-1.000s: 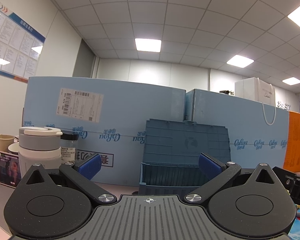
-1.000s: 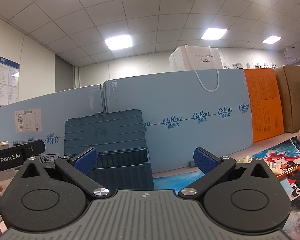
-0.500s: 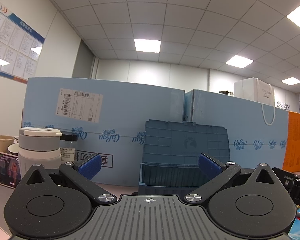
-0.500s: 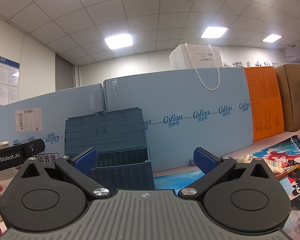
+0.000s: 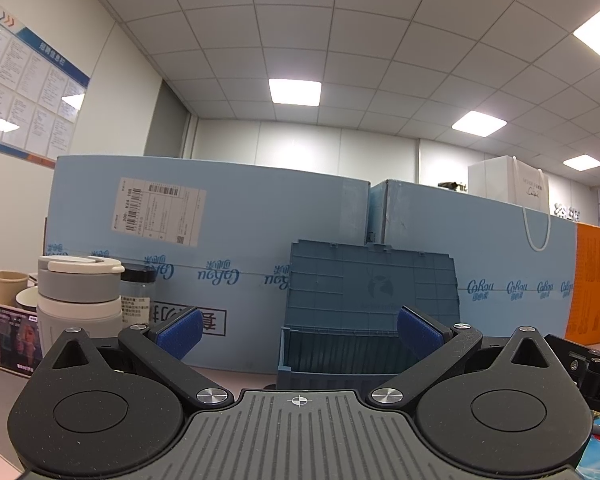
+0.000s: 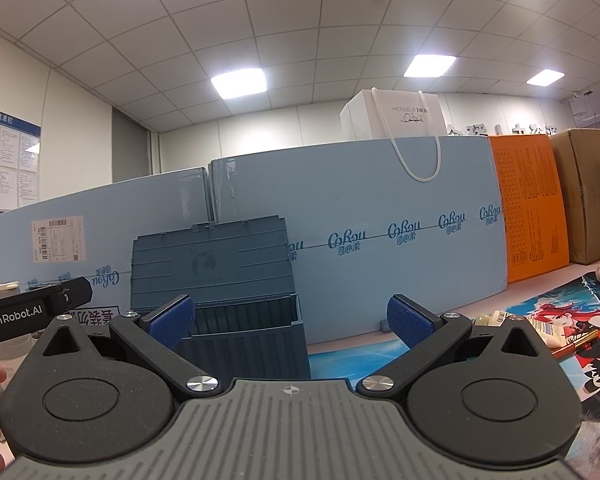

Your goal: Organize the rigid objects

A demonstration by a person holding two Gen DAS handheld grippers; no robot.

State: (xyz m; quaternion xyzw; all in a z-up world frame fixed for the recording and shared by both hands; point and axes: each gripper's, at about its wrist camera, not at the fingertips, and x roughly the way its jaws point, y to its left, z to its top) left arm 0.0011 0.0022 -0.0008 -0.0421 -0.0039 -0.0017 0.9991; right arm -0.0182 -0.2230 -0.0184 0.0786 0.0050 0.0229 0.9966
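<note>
Ahead of both grippers: crate, lid up against blue boxes. Left gripper and right gripper spread wide, empty, short of crate rim.

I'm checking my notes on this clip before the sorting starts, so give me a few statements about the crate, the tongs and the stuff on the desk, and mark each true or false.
1. The blue-grey crate has its lid standing open. True.
2. The left tongs are shut on a pen. False: they are open and hold nothing.
3. A white shopping bag sits on top of the light blue boxes. True.
4. The right tongs are open and empty. True.
5. The orange box stands left of the crate. False: it stands to the right, past the light blue boxes.
6. The white and grey lidded cup lies on its side. False: it stands upright.
</note>
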